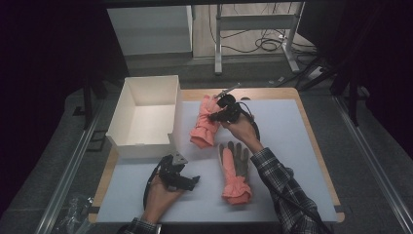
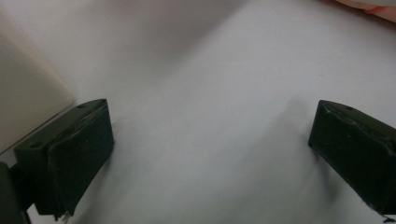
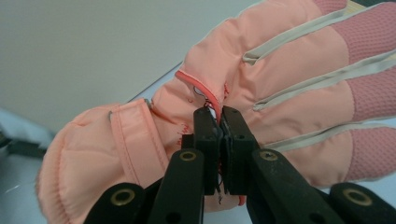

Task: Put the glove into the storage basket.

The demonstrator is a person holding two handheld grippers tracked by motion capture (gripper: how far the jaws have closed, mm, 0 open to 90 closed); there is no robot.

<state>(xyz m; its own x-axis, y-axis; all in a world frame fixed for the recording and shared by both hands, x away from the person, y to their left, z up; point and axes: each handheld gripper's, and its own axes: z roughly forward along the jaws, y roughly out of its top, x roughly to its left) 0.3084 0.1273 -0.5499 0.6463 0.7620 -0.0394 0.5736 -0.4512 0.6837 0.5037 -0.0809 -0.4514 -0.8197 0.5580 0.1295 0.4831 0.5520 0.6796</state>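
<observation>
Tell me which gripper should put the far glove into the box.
Right, probably. The right gripper is already shut on the far glove, beside the white box; the left gripper hangs open over the mat.

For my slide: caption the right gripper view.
Right tongs shut on the back of a pink glove beside a white box.

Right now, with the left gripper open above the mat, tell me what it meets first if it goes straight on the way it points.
Probably the grey glove: the left gripper points across bare mat toward it. Depth is unclear.
</observation>
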